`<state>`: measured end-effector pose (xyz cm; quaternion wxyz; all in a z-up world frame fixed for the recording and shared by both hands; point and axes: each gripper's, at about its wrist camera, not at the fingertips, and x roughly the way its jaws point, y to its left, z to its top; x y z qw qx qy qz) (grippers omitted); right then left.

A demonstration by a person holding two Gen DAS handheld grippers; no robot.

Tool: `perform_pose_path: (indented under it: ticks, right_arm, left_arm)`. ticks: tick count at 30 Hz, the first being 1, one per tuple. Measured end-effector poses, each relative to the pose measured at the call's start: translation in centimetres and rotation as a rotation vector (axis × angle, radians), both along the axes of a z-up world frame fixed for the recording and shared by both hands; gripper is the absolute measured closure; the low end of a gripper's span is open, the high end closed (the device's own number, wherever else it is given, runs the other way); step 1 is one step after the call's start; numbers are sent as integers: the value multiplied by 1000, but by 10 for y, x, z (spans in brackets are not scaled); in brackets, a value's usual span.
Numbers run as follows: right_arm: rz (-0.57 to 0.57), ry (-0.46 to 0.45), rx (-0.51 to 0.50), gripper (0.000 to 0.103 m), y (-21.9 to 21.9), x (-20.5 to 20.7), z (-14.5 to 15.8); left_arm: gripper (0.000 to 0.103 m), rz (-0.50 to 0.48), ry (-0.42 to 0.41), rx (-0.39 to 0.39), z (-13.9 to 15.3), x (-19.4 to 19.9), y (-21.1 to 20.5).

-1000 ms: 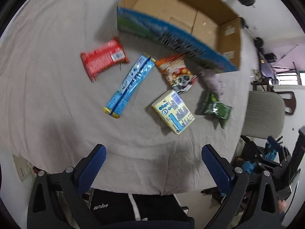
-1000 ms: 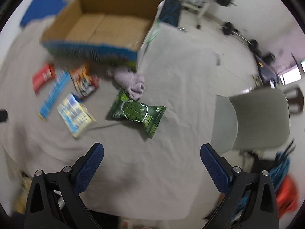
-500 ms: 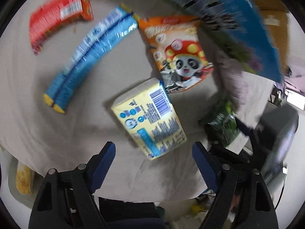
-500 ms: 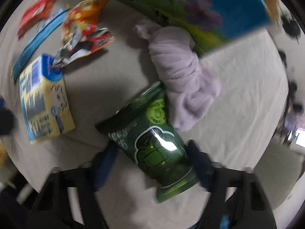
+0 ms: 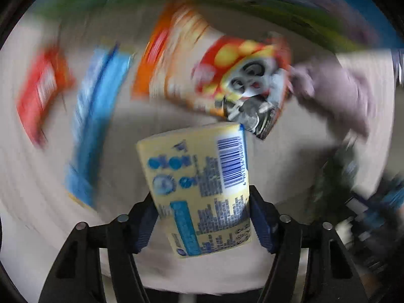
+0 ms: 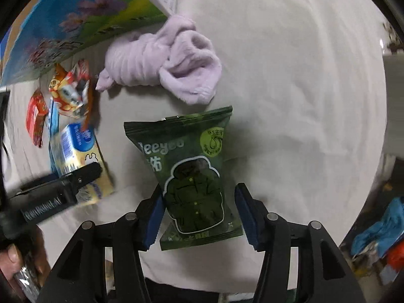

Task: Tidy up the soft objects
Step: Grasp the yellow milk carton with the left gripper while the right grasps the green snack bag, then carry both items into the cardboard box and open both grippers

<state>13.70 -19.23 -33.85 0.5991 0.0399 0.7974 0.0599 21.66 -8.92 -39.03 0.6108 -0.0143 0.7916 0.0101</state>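
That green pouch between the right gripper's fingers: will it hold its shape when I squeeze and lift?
Probably not. The green pouch looks like a thin, glossy film pack, so it may crumple and slip under the right gripper. It bulges softly, so it is likely light. Its flat sealed ends will likely droop.

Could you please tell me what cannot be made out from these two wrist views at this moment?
- Left wrist view: motion blur smears the red packet and blue packet; their print is unreadable.
- Left hand-held gripper: whether its pads touch the yellow pack is unclear.
- Right wrist view: the box is cut off by the edge, its inside hidden.
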Motion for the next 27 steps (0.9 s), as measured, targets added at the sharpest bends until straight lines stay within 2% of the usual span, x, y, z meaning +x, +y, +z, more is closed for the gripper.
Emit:
perform_pose_path:
  ticks: [2, 3, 7, 10, 12, 14, 17, 22, 27]
  right_arm:
    - [13, -8, -1, 46, 3, 1, -3]
    - [15, -3, 1, 47, 3, -1, 4]
    - [38, 36, 10, 48, 20, -11, -9]
    - [31, 15, 2, 48, 18, -23, -7]
    - [34, -12, -19, 57, 5, -36, 4]
    - [27, -30, -36, 62, 6, -40, 7]
    - [8, -42, -47, 65, 8, -50, 16]
    - [-21, -69, -26, 66, 5, -55, 37]
    - [-25, -129, 40, 66, 1, -65, 80]
  left_arm:
    - [40, -79, -8, 24, 0, 2, -5]
    - [40, -81, -6, 22, -1, 2, -4]
    - [42, -8, 15, -11, -20, -1, 0]
    - [43, 24, -11, -29, -20, -7, 8]
    - [43, 27, -25, -35, -18, -13, 14]
    - [43, 34, -43, -35, -14, -20, 19]
    - [44, 34, -85, -30, 24, -46, 33]
    - [44, 15, -182, -13, 81, -62, 33]
    - [44, 20, -261, -19, 150, -78, 34]
